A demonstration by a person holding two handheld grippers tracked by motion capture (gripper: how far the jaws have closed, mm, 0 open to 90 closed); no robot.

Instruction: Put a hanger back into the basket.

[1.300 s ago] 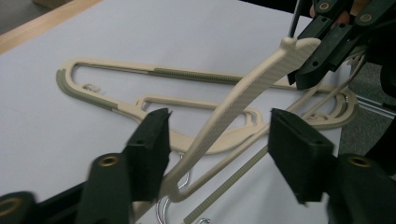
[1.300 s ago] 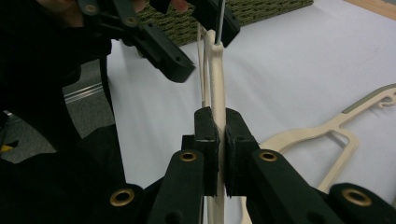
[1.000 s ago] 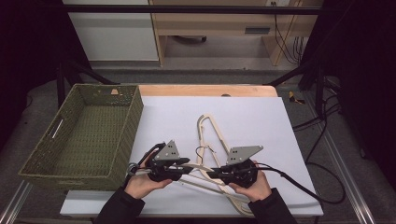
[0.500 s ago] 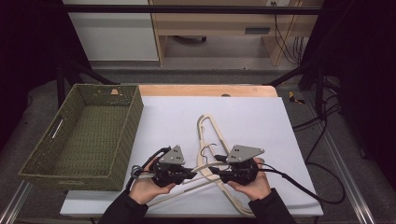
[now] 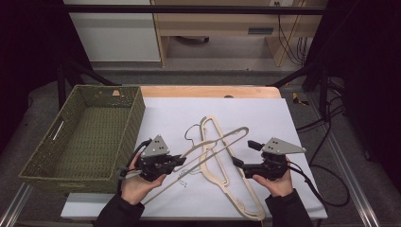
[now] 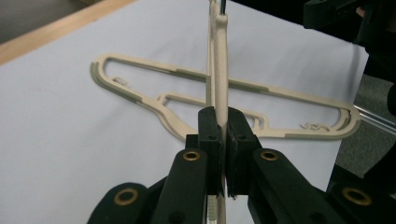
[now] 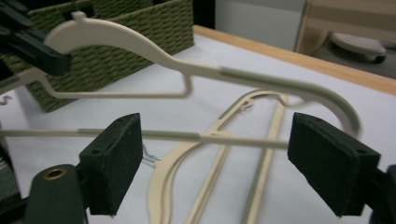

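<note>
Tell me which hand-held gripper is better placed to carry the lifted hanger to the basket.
Left. The left hand-held gripper is clamped on the lifted hanger beside the basket; the right hand-held gripper is open.

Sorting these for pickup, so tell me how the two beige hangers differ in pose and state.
The lifted hanger is raised off the table and clamped in the left gripper; the flat hanger lies on the white sheet, ungripped. The lifted hanger crosses over the flat hanger. Both are beige, of similar shape.
</note>
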